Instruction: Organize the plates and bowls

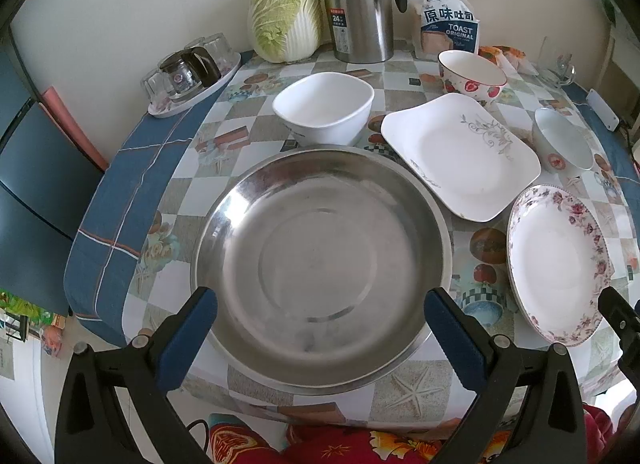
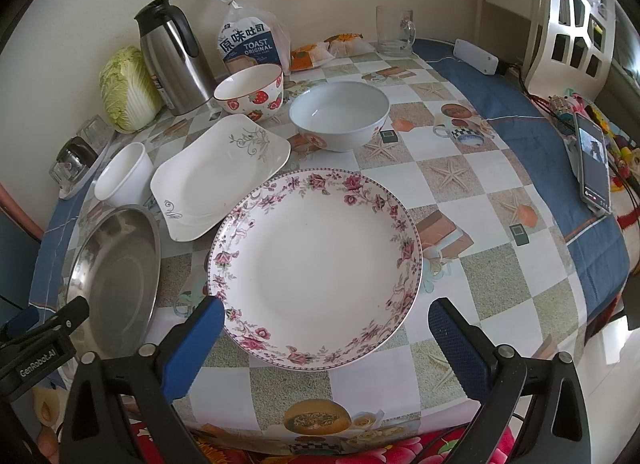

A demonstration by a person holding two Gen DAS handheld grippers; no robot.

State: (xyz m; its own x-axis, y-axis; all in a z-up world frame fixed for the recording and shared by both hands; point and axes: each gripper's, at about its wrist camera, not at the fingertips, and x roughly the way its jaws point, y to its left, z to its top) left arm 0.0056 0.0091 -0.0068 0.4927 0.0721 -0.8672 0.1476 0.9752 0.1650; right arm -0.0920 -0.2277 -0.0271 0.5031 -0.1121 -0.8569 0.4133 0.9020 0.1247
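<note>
A steel basin [image 1: 320, 264] [image 2: 116, 280] sits at the near table edge. My left gripper [image 1: 320, 308] hovers open over its near rim, empty. A floral round plate [image 2: 316, 264] [image 1: 558, 264] lies to its right. My right gripper [image 2: 326, 318] is open over that plate's near rim, empty. Behind lie a square white plate [image 1: 460, 159] [image 2: 220, 175], a square white bowl [image 1: 324, 107] [image 2: 126, 177], a strawberry bowl [image 1: 472, 75] [image 2: 250, 91] and a plain white bowl [image 1: 564, 139] [image 2: 340, 113].
A cabbage [image 1: 286, 15], a steel thermos [image 1: 358, 3] and a toast bag [image 1: 448, 19] stand along the back wall. A tray of glasses [image 1: 192, 71] sits back left. A glass mug [image 2: 394, 29] and a phone [image 2: 594, 161] are on the right.
</note>
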